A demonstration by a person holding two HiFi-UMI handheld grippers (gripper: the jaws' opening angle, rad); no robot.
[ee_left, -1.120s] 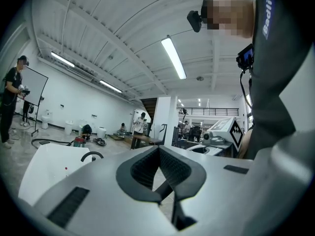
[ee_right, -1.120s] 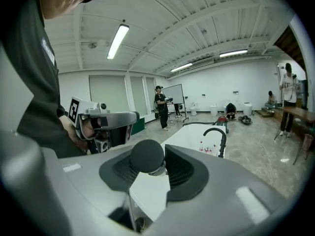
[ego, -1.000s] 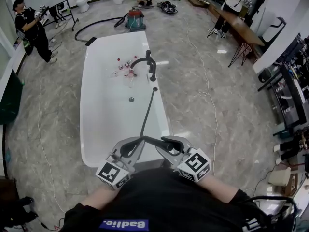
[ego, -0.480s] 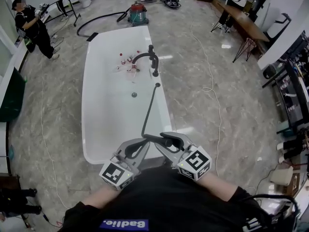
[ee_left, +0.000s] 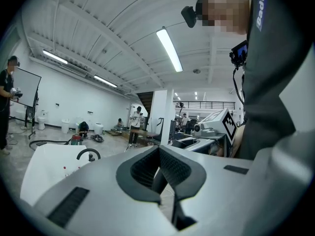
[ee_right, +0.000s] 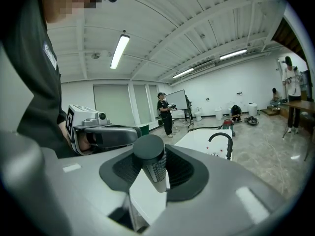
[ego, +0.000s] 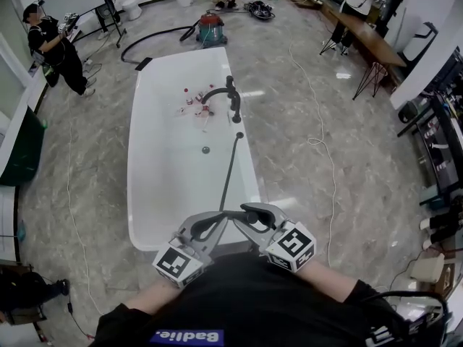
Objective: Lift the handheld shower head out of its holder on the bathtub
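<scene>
The black handheld shower head (ego: 233,213) lies crosswise between my two grippers, off the near end of the white bathtub (ego: 145,194). Its dark hose (ego: 230,166) runs up along the tub's right rim toward the black faucet (ego: 230,95). My right gripper (ego: 246,215) is shut on the head's thick capped end (ee_right: 151,160). My left gripper (ego: 215,220) is shut on the thinner dark handle (ee_left: 158,181). Both grippers point roughly level, facing each other, close to my chest.
Small bottles (ego: 195,107) lie inside the tub near the faucet. A red vacuum (ego: 211,29) with a black hose stands beyond the tub's far end. A person (ego: 51,42) stands at the far left. A white cable (ego: 318,136) trails over the marble floor on the right.
Both grippers keep their hold on the shower head. The left one has drifted slightly, and the tub now sits a little lower in the head view.
</scene>
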